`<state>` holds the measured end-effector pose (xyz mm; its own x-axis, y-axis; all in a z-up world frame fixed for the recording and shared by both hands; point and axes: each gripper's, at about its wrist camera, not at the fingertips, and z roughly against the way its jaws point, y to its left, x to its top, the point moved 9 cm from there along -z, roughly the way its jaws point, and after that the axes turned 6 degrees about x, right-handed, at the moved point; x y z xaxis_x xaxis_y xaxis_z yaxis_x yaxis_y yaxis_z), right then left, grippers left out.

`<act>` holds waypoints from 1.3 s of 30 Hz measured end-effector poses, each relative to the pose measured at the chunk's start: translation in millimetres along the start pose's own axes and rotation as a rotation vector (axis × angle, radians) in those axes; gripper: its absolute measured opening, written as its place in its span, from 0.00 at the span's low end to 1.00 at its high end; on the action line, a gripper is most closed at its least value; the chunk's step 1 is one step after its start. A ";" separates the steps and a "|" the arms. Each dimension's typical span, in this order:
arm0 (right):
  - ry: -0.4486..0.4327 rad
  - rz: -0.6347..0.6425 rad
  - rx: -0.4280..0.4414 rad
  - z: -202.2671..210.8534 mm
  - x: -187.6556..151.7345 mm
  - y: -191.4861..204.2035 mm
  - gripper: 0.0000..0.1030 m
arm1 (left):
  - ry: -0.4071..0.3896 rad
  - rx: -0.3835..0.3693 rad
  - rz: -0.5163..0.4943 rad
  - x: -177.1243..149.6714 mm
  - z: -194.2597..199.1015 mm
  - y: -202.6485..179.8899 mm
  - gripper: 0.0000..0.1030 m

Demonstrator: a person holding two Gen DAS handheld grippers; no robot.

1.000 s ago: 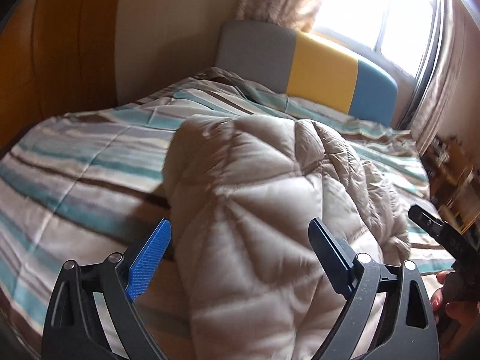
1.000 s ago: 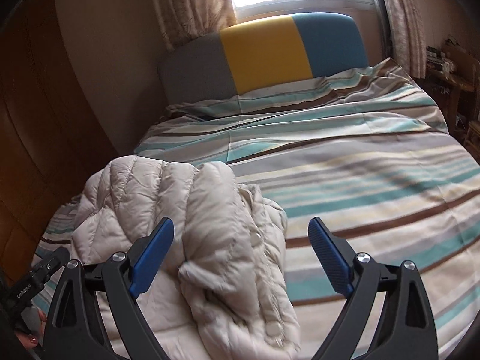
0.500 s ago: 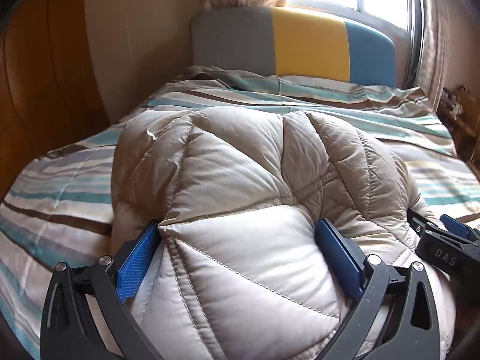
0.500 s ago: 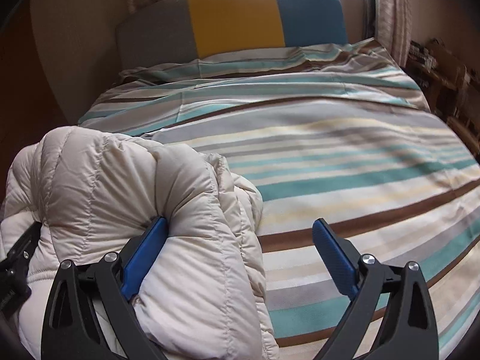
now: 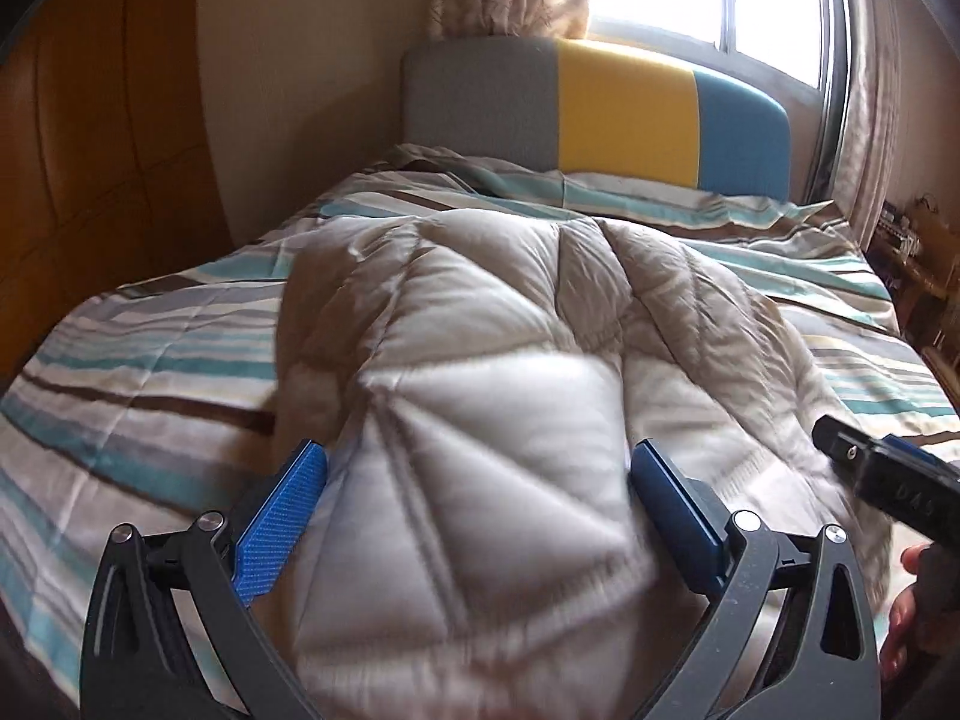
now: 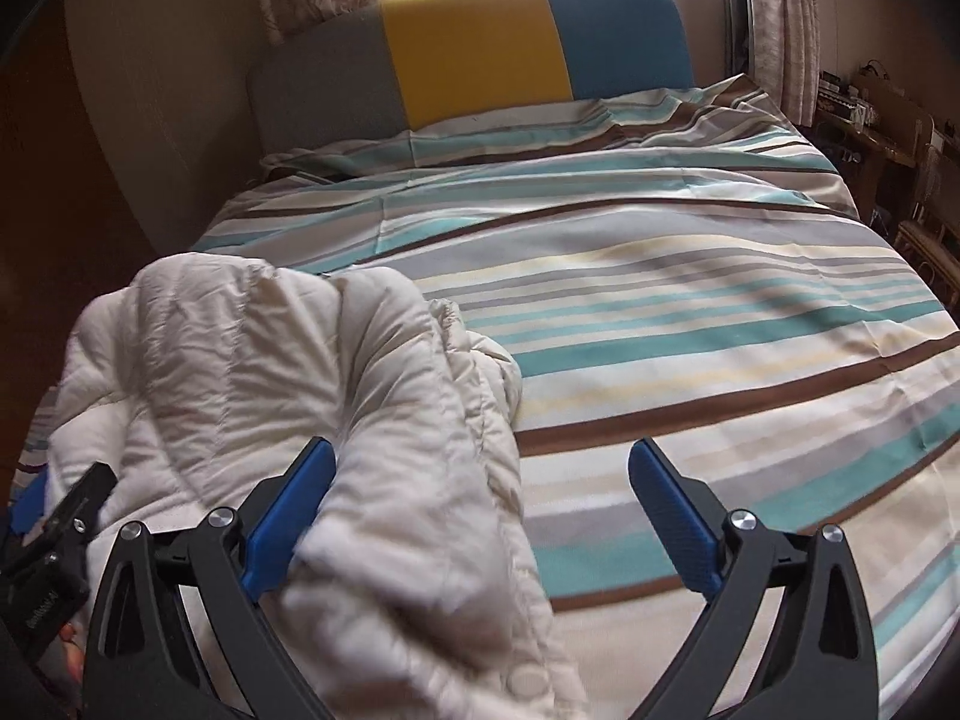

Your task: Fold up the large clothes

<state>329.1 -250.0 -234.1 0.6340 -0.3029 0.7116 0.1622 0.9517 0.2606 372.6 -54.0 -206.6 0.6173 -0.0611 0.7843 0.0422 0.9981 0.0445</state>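
Note:
A puffy beige quilted jacket [image 5: 480,330] lies crumpled on a striped bed cover [image 5: 150,360]. My left gripper [image 5: 480,456] is low over it, jaws spread wide, and a bulging quilted panel fills the space between the blue pads. In the right wrist view the jacket [image 6: 240,360] sits at the lower left. My right gripper [image 6: 480,450] has its jaws opening. A rolled edge of the jacket lies against its left pad [image 6: 288,516], while the right pad [image 6: 672,516] hangs free over the cover. Each gripper shows at the edge of the other's view.
The bed cover [image 6: 690,330] stretches to a grey, yellow and blue headboard [image 6: 474,48] under a bright window. A wooden wardrobe [image 5: 90,150] stands on the left. Cluttered shelves [image 6: 888,120] line the right side. A person's hand [image 5: 900,630] holds the right gripper's handle.
Both grippers have sunk onto the jacket, and their jaws stand a little wider. The jacket now bulges between the left pads and lies against the right gripper's left pad.

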 end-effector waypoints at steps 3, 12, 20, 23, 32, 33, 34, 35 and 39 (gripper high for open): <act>-0.020 0.038 0.013 28.1 -6.1 12.0 0.98 | -0.009 0.015 -0.002 -11.9 23.6 5.9 0.97; -0.033 0.119 0.026 98.1 -42.0 34.8 0.98 | 0.024 0.033 0.022 -59.6 83.2 28.1 0.97; -0.010 0.162 0.045 133.0 -81.5 42.8 0.98 | 0.030 0.065 0.068 -84.9 123.2 47.6 0.97; -0.015 0.177 0.043 146.8 -92.2 45.0 0.98 | 0.033 0.070 0.082 -90.6 137.2 54.8 0.97; -0.038 0.185 0.058 181.9 -109.9 54.5 0.98 | 0.020 0.069 0.092 -101.3 170.9 64.1 0.97; -0.038 0.186 0.059 184.4 -111.0 54.9 0.98 | 0.014 0.066 0.092 -101.6 174.4 64.1 0.97; -0.039 0.188 0.059 186.2 -111.5 55.3 0.98 | 0.010 0.068 0.090 -102.2 178.1 63.6 0.97; -0.040 0.190 0.059 189.2 -113.0 55.5 0.98 | 0.000 0.072 0.087 -102.2 182.0 63.6 0.97; -0.040 0.200 0.063 196.2 -117.4 58.5 0.98 | -0.010 0.074 0.086 -101.6 188.5 63.9 0.97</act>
<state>115.8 -168.6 -174.4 0.6177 -0.1114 0.7785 -0.0123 0.9884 0.1512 164.5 17.1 -166.8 0.6080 0.0249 0.7935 -0.0695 0.9973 0.0220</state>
